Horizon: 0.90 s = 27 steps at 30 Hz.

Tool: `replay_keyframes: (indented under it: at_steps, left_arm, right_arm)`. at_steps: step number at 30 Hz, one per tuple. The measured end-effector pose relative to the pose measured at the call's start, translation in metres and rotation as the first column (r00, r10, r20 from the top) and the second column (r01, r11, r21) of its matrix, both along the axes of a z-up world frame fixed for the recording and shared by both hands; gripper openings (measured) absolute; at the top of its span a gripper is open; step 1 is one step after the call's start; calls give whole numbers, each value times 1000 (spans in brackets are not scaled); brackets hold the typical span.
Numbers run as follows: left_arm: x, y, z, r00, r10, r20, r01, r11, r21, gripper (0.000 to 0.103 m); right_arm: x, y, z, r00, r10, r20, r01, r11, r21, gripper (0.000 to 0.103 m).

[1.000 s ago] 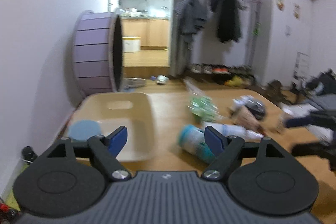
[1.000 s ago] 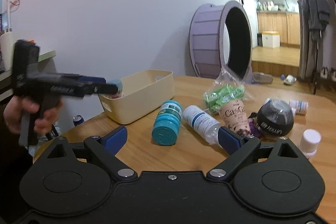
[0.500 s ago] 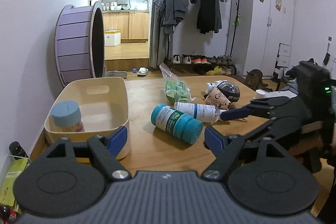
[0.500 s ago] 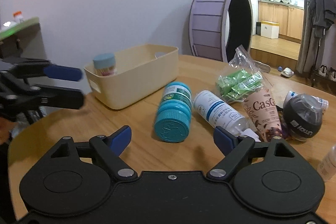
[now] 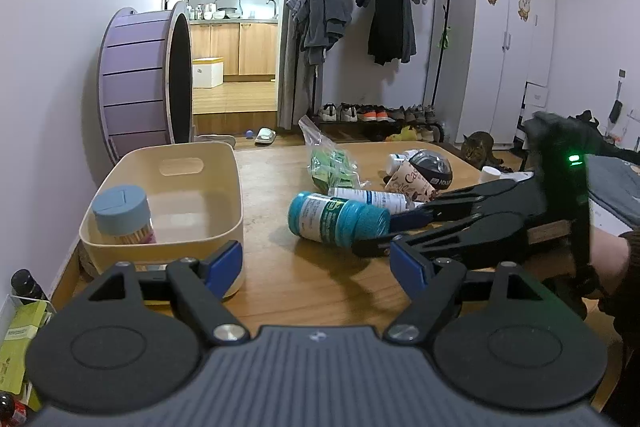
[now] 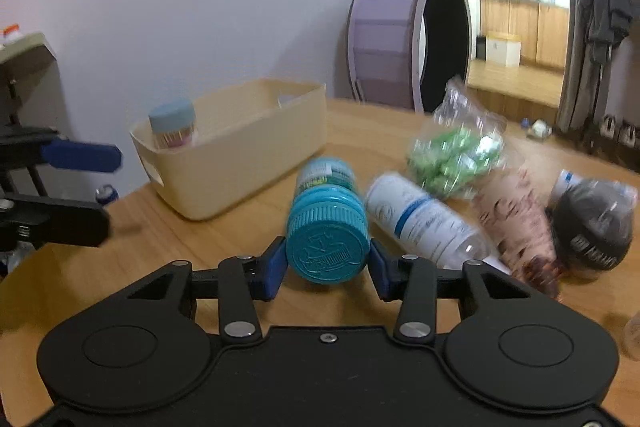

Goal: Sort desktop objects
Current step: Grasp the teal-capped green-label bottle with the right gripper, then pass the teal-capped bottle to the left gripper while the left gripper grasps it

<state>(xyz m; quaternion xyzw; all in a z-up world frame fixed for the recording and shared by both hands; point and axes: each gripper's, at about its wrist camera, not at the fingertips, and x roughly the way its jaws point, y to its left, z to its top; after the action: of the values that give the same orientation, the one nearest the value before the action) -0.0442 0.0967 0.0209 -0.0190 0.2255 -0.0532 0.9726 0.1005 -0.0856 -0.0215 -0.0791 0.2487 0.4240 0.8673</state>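
My right tongs [image 6: 327,269] clamp the teal bottle [image 6: 326,227] lying on the table [image 6: 224,251]; white bottle [image 6: 420,223] touching at 3 o'clock, bin [image 6: 240,155] at 10. Left tongs [image 5: 316,265] spread, empty.

The right gripper [image 6: 327,269], black with blue finger pads, has its two fingers drawn in on either side of the ribbed cap of a teal-capped bottle [image 6: 326,227] lying on its side, one pad at the cap's 9 o'clock and the other at its 3 o'clock, both touching. A hand [image 5: 610,259] grips its handle at the 3 o'clock edge of the left wrist view. The left gripper [image 5: 316,267] hangs level with its blue-padded fingers spread wide and nothing between them.
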Motion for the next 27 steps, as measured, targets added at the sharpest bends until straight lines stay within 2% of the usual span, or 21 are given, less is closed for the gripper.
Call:
replay_keyframes:
  at_steps: [6, 15, 19, 24, 27]
  left_arm:
    - [1, -2, 1, 1000, -2, 6, 2, 1000, -15, 80]
    - [7, -10, -1, 1000, -23, -1, 22, 1000, -15, 80]
    - [12, -15, 1, 999, -44, 14, 45, 998, -40, 80]
    - [24, -29, 1, 997, -76, 30, 78, 996, -49, 80]
    - [32, -39, -2, 996, -86, 35, 87, 996, -36, 80]
  right_arm:
    - [-18, -18, 28, 997, 34, 68, -36, 999, 31, 43]
    - [-21, -25, 32, 996, 85, 41, -86, 996, 32, 44]
    - [-30, -40, 36, 994, 88, 71, -90, 996, 25, 64]
    - [-31, -67, 39, 996, 59, 65, -62, 997, 38, 65]
    - [-29, -82, 40, 998, 36, 59, -39, 998, 57, 70]
